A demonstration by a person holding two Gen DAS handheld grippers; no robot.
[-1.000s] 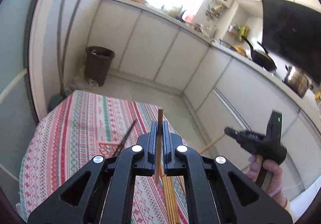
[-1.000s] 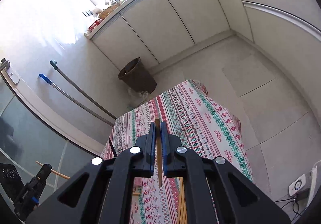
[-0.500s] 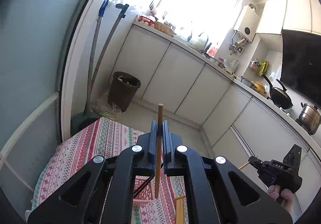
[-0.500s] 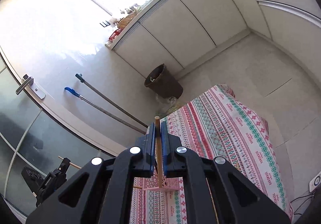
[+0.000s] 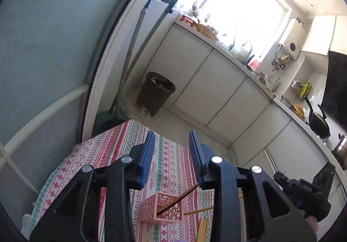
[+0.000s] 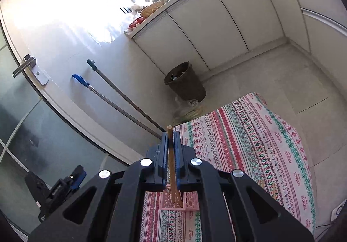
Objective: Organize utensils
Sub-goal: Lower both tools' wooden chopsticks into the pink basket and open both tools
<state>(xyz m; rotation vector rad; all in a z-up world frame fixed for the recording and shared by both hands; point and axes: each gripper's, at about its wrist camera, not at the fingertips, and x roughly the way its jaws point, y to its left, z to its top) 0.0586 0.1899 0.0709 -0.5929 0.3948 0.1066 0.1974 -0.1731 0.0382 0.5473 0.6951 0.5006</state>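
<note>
A pink perforated basket (image 5: 161, 207) is seen on the patterned tabletop (image 5: 173, 168), with one dark chopstick (image 5: 176, 199) leaned in it. The left claw (image 5: 171, 148) has just been opening and is empty. The right claw (image 6: 171, 151) is clamped on a brown wooden chopstick (image 6: 171, 161), held above the basket. Loose yellow chopsticks (image 5: 202, 226) are laid just right of the basket.

woven patterned tablecloth (image 6: 249, 133), matt. pink perforated plastic basket (image 5: 164, 209). smooth wooden chopstick (image 6: 171, 155) between ribbed blue pads (image 6: 163, 155); glossy cabinet doors (image 5: 212, 88).
</note>
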